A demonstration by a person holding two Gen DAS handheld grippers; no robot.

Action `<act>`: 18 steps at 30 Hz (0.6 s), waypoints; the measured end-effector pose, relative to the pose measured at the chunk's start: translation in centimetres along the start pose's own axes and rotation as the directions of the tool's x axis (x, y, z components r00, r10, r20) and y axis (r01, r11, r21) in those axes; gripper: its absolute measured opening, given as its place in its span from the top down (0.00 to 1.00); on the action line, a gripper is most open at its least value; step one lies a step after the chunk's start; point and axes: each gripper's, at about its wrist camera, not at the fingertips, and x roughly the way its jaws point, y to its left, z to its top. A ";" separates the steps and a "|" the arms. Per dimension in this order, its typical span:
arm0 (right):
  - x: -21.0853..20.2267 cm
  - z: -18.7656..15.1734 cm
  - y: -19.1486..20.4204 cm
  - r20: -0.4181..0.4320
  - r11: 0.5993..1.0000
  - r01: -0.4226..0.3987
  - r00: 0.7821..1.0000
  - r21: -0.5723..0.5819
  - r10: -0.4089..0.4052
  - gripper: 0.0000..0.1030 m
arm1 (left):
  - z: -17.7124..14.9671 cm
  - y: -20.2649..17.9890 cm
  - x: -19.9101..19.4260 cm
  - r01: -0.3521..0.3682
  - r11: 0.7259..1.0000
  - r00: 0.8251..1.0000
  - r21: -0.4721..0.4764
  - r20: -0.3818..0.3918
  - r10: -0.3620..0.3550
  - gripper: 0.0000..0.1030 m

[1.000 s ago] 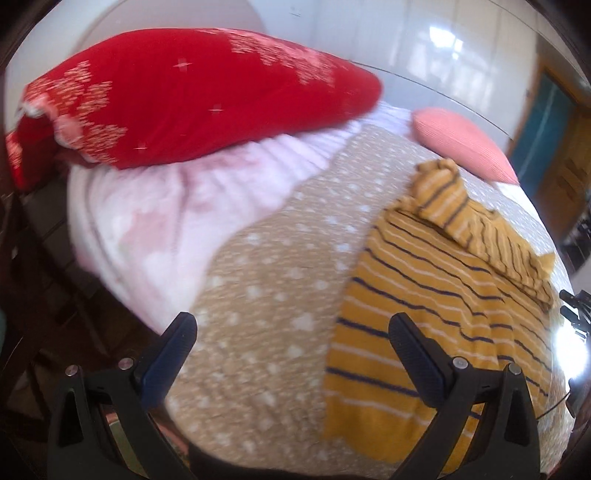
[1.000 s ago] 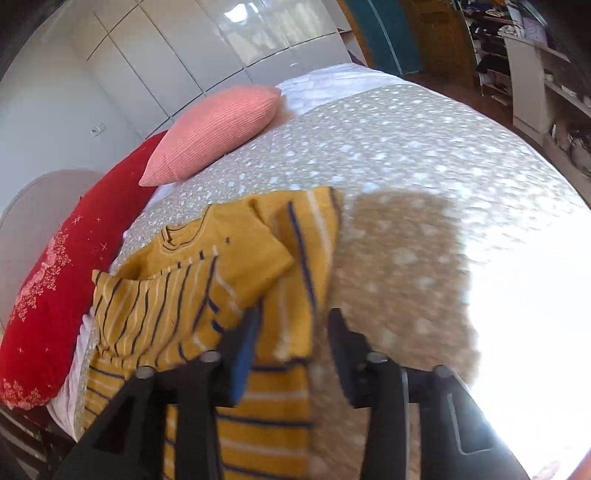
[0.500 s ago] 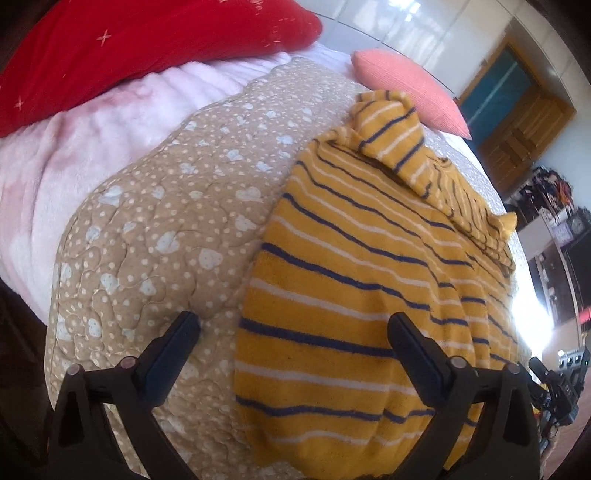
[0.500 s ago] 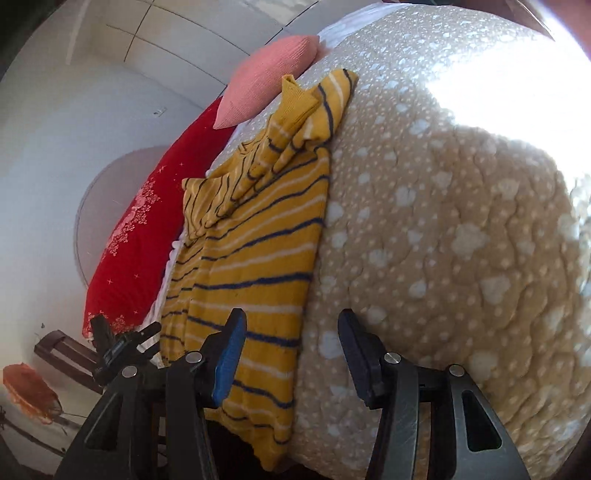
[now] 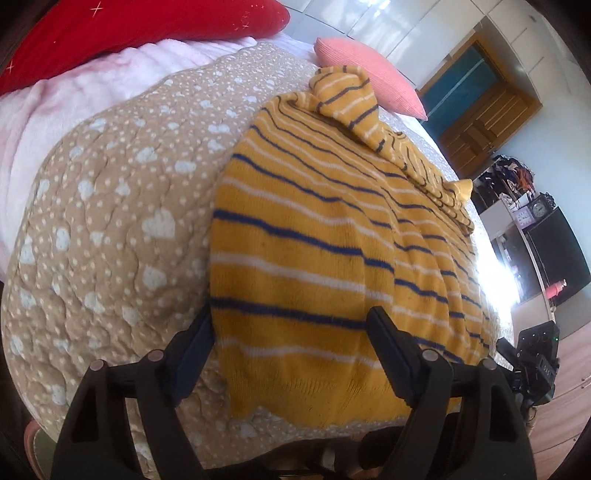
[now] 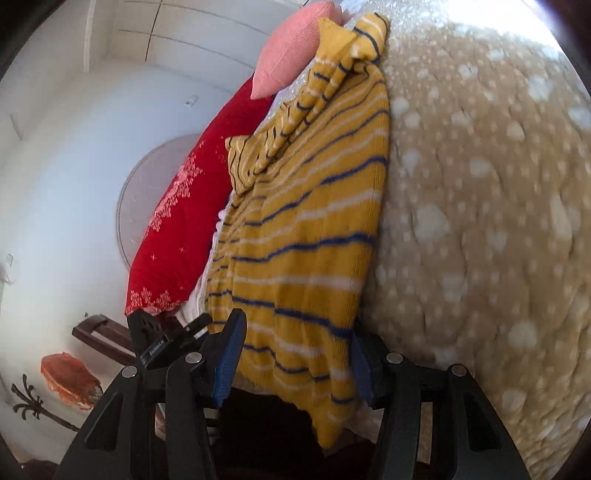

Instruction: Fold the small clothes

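A: Item one: striped sweater point(image 5: 314, 236); mustard knit with navy and white bands; lies flat on the bed, hem at the near edge, long axis running away toward the pillows; sleeves folded in across the top.

B: Position against the tongs?

A: Left tongs point(image 5: 291, 350) sit over the hem corner; its jaws have just been closing but stand wide, the hem between them, pads not pressing; nothing held. Right tongs point(image 6: 295, 354) straddle the opposite hem corner, about half open after opening a little, cloth between the jaws; no pinch visible. Each hand is nearest its own corner; judged next: nip both corners and carry the hem up along the long axis.

B: Texture?

A: Soft ribbed knit, limp, likely to sag between two grips.

B: Surroundings?

A: Quilt point(image 5: 110, 221), tan, stitched, white spots and hearts; pink blanket point(image 5: 44, 110), fleecy; red pillow point(image 5: 129, 26); coral cushion point(image 5: 369, 74), ribbed.
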 end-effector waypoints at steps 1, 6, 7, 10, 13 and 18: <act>0.3 -0.6 0.0 -0.016 1.000 0.000 1.000 0.003 0.000 0.44 | -0.3 -0.2 0.1 0.007 1.000 1.000 0.013 -0.006 -0.007 0.15; 2.2 -2.6 0.0 -0.066 1.000 0.004 0.998 0.011 -0.004 0.44 | -1.6 -0.8 1.4 0.017 0.999 0.999 0.034 -0.051 -0.015 0.08; 2.6 -2.8 0.1 -0.066 1.000 0.013 0.998 0.011 -0.012 0.44 | -1.7 -0.9 1.8 0.013 1.000 0.998 0.021 -0.060 -0.012 0.08; 3.5 -2.9 0.6 -0.086 0.999 0.040 0.995 0.003 -0.040 0.86 | -1.6 -0.9 1.9 -0.040 0.999 0.996 -0.016 -0.079 0.039 0.27; 3.0 -2.7 1.1 -0.074 1.000 0.010 0.997 0.005 -0.010 0.89 | -1.5 -1.7 0.6 -0.018 0.999 0.996 -0.026 -0.087 0.015 0.67; -1.2 -3.5 3.0 -0.026 0.996 -0.056 0.998 -0.067 0.054 0.90 | -2.7 -5.8 -3.4 -0.027 0.998 0.999 0.060 -0.019 0.028 0.88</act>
